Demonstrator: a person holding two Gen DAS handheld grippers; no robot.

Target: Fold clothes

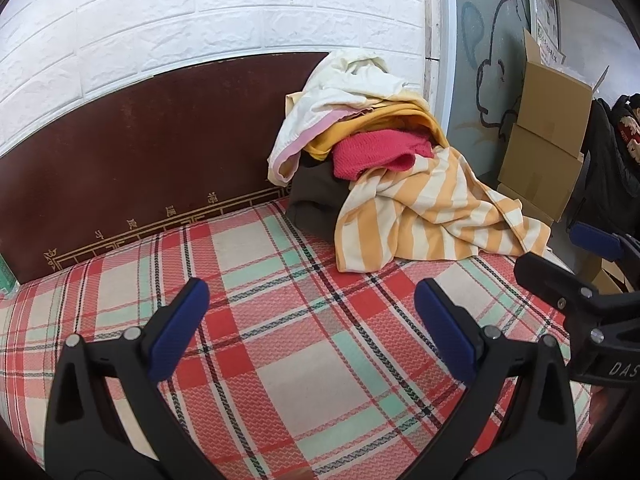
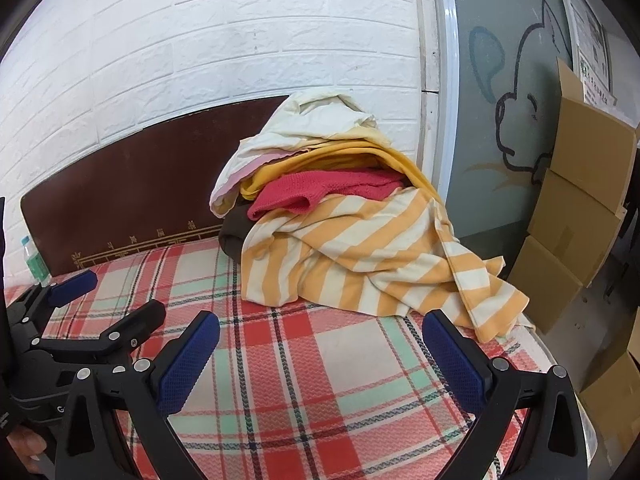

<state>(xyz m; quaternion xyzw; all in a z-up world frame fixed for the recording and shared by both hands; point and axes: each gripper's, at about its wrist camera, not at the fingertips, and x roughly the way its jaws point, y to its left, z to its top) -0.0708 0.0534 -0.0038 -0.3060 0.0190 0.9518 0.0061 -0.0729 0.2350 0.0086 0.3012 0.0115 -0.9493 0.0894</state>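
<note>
Your black blue-padded left gripper (image 1: 312, 320) and right gripper (image 2: 320, 356) both gape empty above the plaid mattress (image 2: 304, 392), with the orange-and-cream striped shirt (image 2: 360, 256) heaped just ahead

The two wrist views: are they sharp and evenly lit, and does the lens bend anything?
Left wrist view: soft even light, no glare; the headboard top edge bows strongly, corners black; the clothes pile is sharp. Right wrist view: same flat light; brick wall lines curve, the striped garment is crisp, and the right gripper shows only faint softness.
</note>
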